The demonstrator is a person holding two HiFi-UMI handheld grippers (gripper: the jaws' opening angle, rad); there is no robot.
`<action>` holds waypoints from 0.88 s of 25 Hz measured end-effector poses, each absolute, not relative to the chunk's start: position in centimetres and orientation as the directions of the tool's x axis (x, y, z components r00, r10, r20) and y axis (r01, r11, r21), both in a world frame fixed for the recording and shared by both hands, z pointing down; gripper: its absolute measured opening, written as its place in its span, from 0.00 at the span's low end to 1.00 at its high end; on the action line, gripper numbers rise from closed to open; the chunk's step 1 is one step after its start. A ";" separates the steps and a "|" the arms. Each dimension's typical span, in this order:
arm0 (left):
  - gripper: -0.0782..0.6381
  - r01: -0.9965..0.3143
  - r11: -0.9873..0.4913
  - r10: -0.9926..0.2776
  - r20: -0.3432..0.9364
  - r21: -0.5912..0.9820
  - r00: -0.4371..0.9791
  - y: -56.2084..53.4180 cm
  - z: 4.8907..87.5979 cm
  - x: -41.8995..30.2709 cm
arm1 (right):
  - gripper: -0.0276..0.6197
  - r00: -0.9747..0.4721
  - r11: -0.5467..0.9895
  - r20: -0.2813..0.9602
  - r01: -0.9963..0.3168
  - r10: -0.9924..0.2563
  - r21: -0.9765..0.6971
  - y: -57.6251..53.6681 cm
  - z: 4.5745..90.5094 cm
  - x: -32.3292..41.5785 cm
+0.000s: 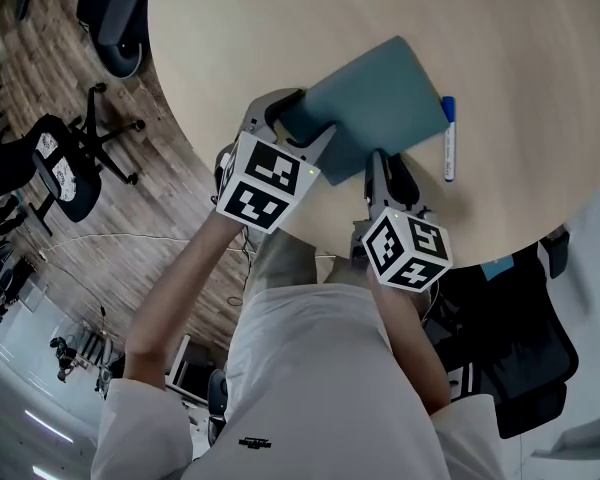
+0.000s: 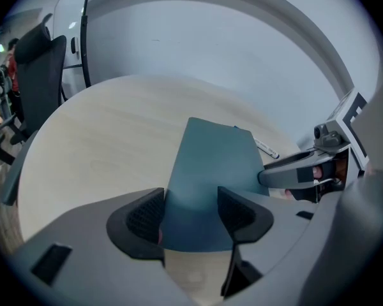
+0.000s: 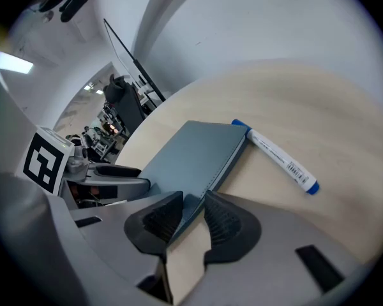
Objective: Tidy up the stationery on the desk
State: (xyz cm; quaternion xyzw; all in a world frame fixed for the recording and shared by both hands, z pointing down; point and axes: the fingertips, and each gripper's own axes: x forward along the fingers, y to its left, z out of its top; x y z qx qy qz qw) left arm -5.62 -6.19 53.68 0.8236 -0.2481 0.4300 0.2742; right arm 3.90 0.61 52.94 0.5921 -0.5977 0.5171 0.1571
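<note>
**Left gripper (image 1: 298, 123) straddles and right gripper (image 1: 388, 166) pinches the notebook (image 1: 375, 98)**

Round and pale, the wooden table (image 1: 280, 18) fills the upper part of the head view. Its curved near edge runs just in front of the person.

On it the blue-grey notebook lies flat and closed, near that edge, with one corner pointing toward 12 o'clock.

Both grippers reach it from the person's side. The left one sits at the notebook's 8 o'clock corner. Its jaws are spread wide, and the corner lies between the two pads without being squeezed; the left gripper view shows the cover running back from the gap (image 2: 191, 212).

The right one meets the notebook's edge at about 5 o'clock. Its jaws are drawn in narrow on the near corner by the spine, and both pads touch it in the right gripper view (image 3: 193, 214).

Smallest is a white pen (image 1: 449, 138) with a blue cap. It lies on the table at the notebook's 3 o'clock, just beside the spine edge and clear of both grippers.
</note>
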 end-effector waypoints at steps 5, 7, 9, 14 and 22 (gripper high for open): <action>0.43 -0.662 -0.705 -0.170 0.845 0.255 0.507 -4.6 53.6 -6.0 | 0.21 -0.216 -0.193 0.798 -0.904 -0.563 -0.381 0.3 52.3 5.1; 0.43 -0.668 -0.695 -0.167 0.844 0.266 0.509 -3.8 53.5 -6.0 | 0.20 -0.211 -0.175 0.796 -0.914 -0.567 -0.367 0.1 52.1 5.5; 0.42 -0.673 -0.685 -0.163 0.842 0.278 0.514 -3.2 53.4 -5.9 | 0.19 -0.209 -0.160 0.794 -0.920 -0.571 -0.358 -0.1 52.0 5.8; 0.41 -0.675 -0.671 -0.141 0.841 0.307 0.522 -1.1 53.2 -5.3 | 0.17 -0.194 -0.129 0.786 -0.936 -0.588 -0.328 -0.7 51.6 7.1; 0.30 -0.698 -0.636 -0.141 0.840 0.329 0.524 1.2 53.3 -4.9 | 0.17 -0.255 0.022 0.773 -0.954 -0.580 -0.298 -2.2 51.7 8.0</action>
